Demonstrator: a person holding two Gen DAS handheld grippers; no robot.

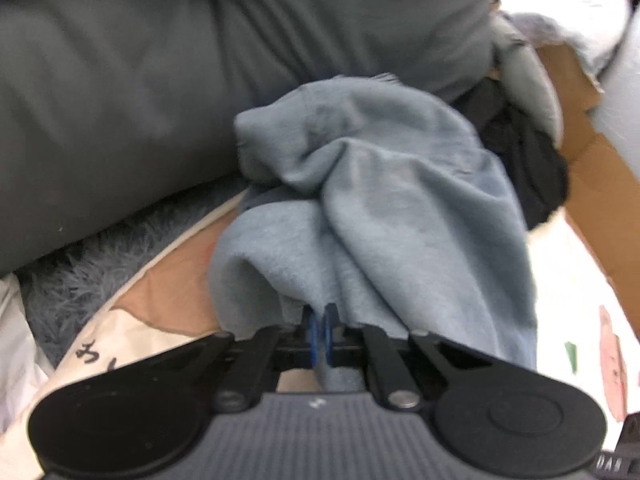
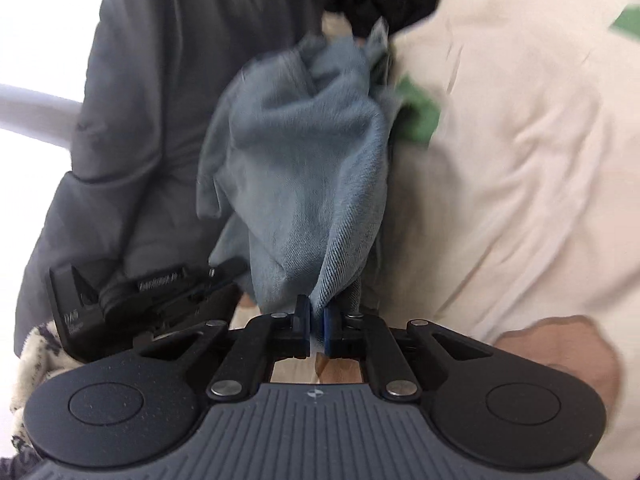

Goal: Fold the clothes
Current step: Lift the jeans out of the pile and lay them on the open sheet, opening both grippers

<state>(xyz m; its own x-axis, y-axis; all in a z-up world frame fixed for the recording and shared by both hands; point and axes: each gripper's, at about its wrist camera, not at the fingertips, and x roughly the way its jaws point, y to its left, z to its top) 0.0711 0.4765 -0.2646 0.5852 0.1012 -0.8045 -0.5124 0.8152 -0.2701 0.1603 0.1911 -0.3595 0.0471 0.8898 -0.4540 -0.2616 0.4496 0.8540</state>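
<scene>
Blue garment (image 1: 360,184) pinched between both grippers' fingers (image 1: 313,330) (bunched).

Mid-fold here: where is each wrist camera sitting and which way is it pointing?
Left wrist: behind the left gripper, looking along the fingers at the bunched blue-grey fleece garment; grey cushion beyond.
Right wrist: behind the right gripper, facing the same garment; cream bedding right.
Shared: both are shut on that garment.

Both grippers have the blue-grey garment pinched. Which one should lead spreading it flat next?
Probably the left gripper. It is shut on the blue-grey garment, with open cream bedding beside it. The right gripper, also shut on the garment, sits close beside the grey jacket.
</scene>
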